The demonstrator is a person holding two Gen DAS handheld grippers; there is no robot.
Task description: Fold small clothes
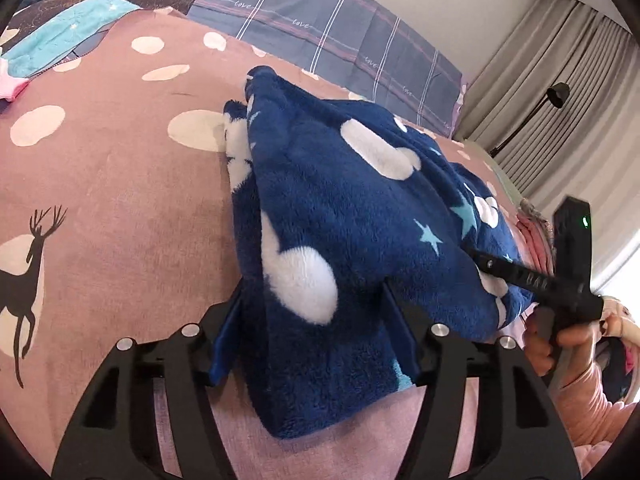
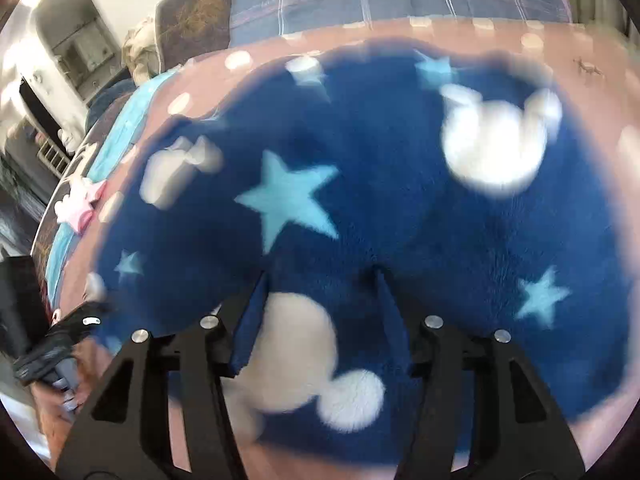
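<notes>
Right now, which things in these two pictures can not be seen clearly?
- Blue fleece garment: left wrist view, its near edge lies under the left gripper.
- Same garment's far prints: right wrist view, blurred by motion.
- Right gripper: left wrist view, its tips are sunk in the fleece.
- Pink clothes: left wrist view, mostly behind the garment.

A navy fleece garment (image 1: 340, 216) printed with white mouse-head shapes and pale blue stars lies bunched at the centre of a dusty-pink bedspread (image 1: 112, 200) with white spots and a black deer at 9 o'clock. The left gripper (image 1: 316, 320), entering from 6 o'clock, has a thick fold of the fleece pinched between its two fingers, while the right gripper (image 1: 486, 262), held by a hand (image 1: 560, 340) at 4 o'clock, bites the garment's right edge. A striped grey-blue pillow (image 1: 320, 20) lies at 12 o'clock, a turquoise cloth (image 1: 60, 36) at 10, grey curtains (image 1: 560, 92) at 2.
</notes>
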